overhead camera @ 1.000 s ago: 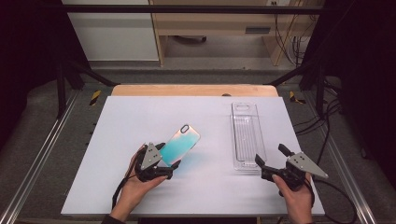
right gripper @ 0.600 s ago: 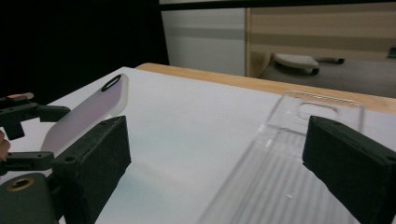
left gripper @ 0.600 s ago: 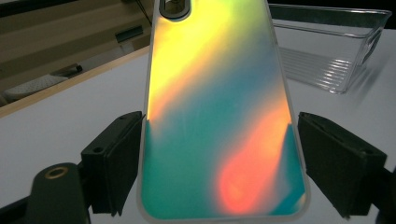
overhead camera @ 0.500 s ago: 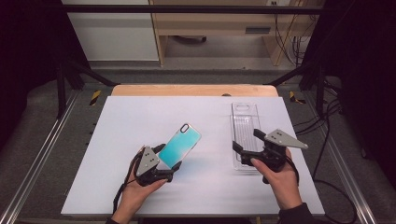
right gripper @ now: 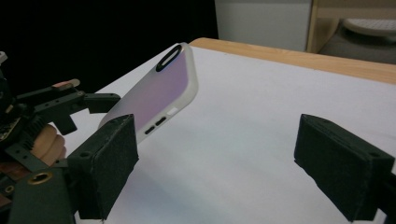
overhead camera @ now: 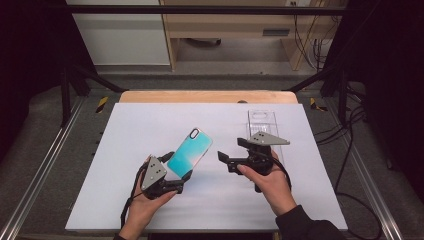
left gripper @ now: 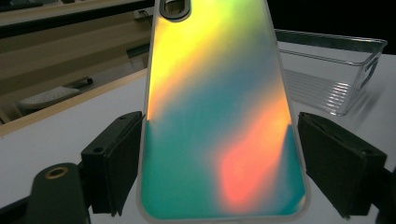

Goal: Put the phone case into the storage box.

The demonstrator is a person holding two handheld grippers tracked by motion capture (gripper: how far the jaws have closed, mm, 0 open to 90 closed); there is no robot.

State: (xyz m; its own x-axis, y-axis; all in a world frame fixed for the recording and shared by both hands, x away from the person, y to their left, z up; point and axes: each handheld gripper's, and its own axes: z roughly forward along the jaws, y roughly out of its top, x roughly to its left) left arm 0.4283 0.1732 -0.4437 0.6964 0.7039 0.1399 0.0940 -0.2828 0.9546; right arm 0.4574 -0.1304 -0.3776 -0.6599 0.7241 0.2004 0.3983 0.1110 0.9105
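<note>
One phone case on the scene, one clear plastic tray, two grippers, one in each of the person's hands, all over a white bench.

The tray sits on the far right part of the bench, long and narrow, see-through, with ribbed walls in the left gripper view. Nothing can be seen lying in it, though the right gripper covers its near end from above.

Now the case itself: the high view shows it a glossy turquoise, rounded at the corners, with a dark oval camera opening at its far end. Up close in the left gripper view it shimmers, yellow up top, teal through the middle, an orange-red glow low on the right, all inside a pale translucent rim. In the right gripper view the same case reads frosted lilac, with small port cut-outs along its near edge.

Where is it? Raised off the bench, tilted, its near end in the left gripper, whose fingers flank its two long edges; whether the right pad presses on the rim, I cannot tell.

The right gripper hangs just beside the case, aimed at it, fingers apart with nothing between them, and they have just been closing a little.
</note>
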